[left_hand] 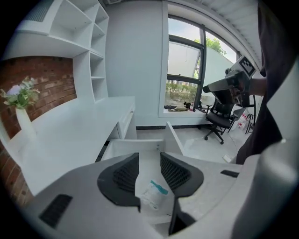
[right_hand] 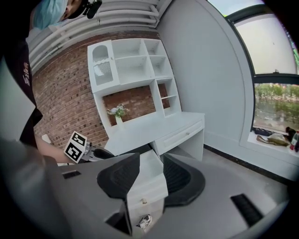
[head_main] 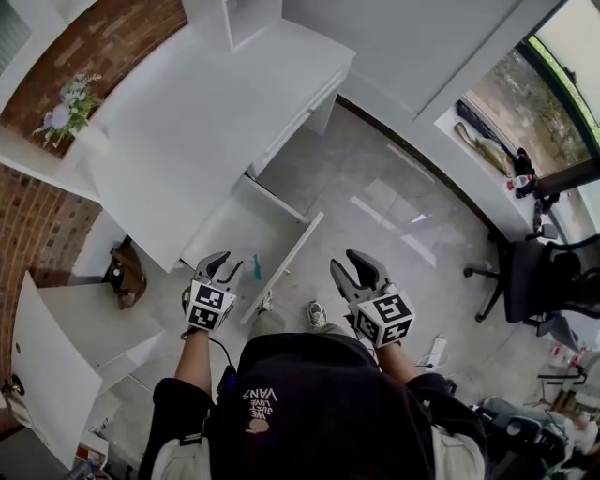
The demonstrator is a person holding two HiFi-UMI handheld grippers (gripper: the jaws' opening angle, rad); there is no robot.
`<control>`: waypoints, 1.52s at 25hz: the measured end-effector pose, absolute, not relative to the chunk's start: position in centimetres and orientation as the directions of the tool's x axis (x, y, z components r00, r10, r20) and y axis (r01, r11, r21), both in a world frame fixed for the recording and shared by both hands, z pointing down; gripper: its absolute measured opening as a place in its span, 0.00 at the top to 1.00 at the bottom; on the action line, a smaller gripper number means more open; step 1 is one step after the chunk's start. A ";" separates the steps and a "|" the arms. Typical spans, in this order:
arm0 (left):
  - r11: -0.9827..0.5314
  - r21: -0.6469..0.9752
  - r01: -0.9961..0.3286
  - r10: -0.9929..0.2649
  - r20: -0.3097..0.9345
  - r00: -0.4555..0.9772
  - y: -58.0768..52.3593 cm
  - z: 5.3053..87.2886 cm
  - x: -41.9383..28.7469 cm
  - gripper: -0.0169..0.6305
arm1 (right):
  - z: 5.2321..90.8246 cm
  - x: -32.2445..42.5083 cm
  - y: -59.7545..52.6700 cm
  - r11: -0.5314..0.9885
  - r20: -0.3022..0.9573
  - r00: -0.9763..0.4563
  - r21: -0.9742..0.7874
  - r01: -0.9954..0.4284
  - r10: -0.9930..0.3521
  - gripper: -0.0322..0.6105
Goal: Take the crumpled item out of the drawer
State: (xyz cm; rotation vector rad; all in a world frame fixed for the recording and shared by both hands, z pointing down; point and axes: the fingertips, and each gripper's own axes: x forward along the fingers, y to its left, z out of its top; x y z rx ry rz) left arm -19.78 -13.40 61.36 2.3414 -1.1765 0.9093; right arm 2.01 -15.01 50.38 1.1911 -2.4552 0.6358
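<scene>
Crumpled item (left_hand: 153, 193) untouched, left gripper (left_hand: 149, 159) jaws apart

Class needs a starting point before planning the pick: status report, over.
Left gripper open above open drawer. Right gripper open, empty. Crumpled item loose on drawer floor. Path clear.

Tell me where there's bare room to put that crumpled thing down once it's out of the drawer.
The white desktop is bare from the flower vase across to the shelf unit. The floor between the open drawer and the office chair is also free. The window sill is cluttered.
</scene>
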 end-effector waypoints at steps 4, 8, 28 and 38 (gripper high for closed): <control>-0.642 0.044 -0.766 -0.497 0.737 0.459 -14.4 64.9 -20.0 0.78 | 51.3 1.8 -15.6 0.511 0.502 -0.561 -0.249 -0.823 -0.658 0.73; -0.700 0.069 -0.711 -0.406 0.780 0.476 -14.4 68.7 -19.9 0.77 | 52.0 1.4 -15.8 0.477 0.521 -0.536 -0.256 -0.841 -0.664 0.73; -0.841 0.184 -0.509 -0.029 0.924 0.382 -14.0 82.2 -19.5 0.76 | 56.2 1.1 -15.3 0.330 0.606 -0.429 -0.275 -0.903 -0.670 0.73; -0.854 0.237 -0.464 0.098 0.948 0.303 -13.9 85.9 -18.6 0.76 | 57.4 2.3 -14.1 0.265 0.625 -0.388 -0.285 -0.921 -0.677 0.73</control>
